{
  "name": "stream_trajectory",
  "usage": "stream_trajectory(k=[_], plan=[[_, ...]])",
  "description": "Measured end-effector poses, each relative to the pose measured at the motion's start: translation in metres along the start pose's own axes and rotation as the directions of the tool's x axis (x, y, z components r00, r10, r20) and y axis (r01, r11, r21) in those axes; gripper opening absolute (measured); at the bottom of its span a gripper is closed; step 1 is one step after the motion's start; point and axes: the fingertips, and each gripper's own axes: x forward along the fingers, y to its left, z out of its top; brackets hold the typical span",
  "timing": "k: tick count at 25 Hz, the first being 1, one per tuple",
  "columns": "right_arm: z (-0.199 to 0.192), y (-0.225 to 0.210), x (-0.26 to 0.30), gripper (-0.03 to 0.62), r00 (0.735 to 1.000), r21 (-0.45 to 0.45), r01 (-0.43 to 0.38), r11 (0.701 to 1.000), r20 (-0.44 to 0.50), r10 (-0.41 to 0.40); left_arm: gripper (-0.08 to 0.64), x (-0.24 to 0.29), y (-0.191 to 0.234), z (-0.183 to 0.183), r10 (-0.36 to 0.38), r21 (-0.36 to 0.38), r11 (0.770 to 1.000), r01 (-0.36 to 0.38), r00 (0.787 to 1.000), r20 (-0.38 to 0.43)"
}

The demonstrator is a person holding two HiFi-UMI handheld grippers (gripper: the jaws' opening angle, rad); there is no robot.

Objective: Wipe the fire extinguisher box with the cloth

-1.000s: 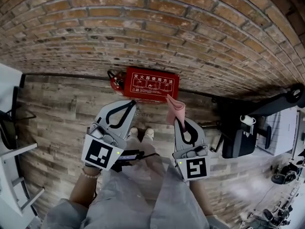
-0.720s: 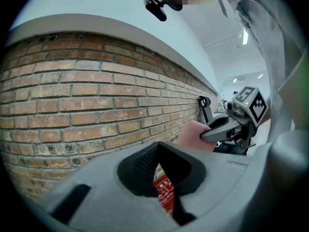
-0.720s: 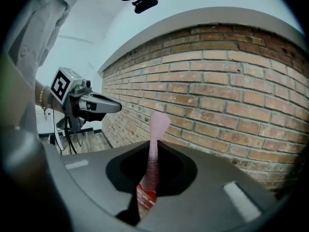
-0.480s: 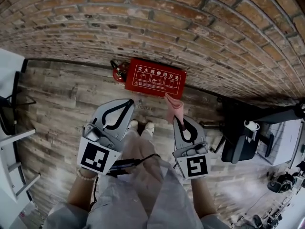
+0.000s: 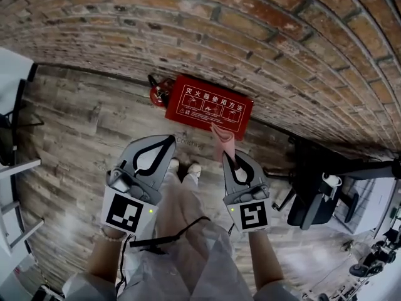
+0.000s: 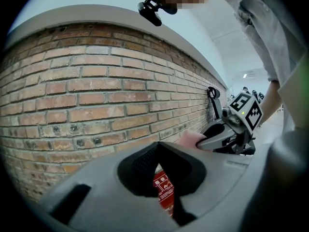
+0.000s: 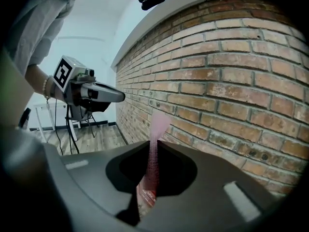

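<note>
Cloth [image 5: 223,141] pinched in the right gripper [image 5: 230,157], fire extinguisher box [image 5: 210,104] straight ahead.
Red with white printing, the box lies on the floor against the brick wall [image 5: 250,30], its long axis along the wall. The cloth's free end reaches its near edge; contact is unclear. The left gripper [image 5: 166,144], fingers together and empty, is slightly farther off.

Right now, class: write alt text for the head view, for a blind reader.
The right gripper holds a pink cloth by a red box at the foot of a brick wall. The left gripper is shut, empty.
</note>
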Motion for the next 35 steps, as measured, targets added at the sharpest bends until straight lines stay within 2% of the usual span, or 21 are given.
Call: stream_trajectory(k=[6,10,25,35], plan=[[-0.028,0.0,0.036,0.029,0.999,0.014,-0.036,0.999,-0.022,0.036,-0.002,0.007,0.019,-0.031,0.057,-0.031,0.998,-0.057,0.998,-0.009],[-0.038,0.0,0.06,0.029,0.999,0.026,-0.035,0.999,0.001,0.035,-0.002,0.014,0.03,-0.057,0.099,-0.066,0.993,-0.101,0.994,-0.036],[-0.067,0.012,0.161,0.029,0.991,0.004,-0.137,0.991,-0.004,0.137,-0.002,0.033,0.052,-0.126,0.159,-0.115,0.979,-0.168,0.983,-0.088],[-0.091,0.031,0.223,0.029,0.976,-0.032,-0.214,0.976,-0.056,0.212,-0.002,0.036,0.064,-0.161,0.201,-0.126,0.968,-0.217,0.971,-0.13]])
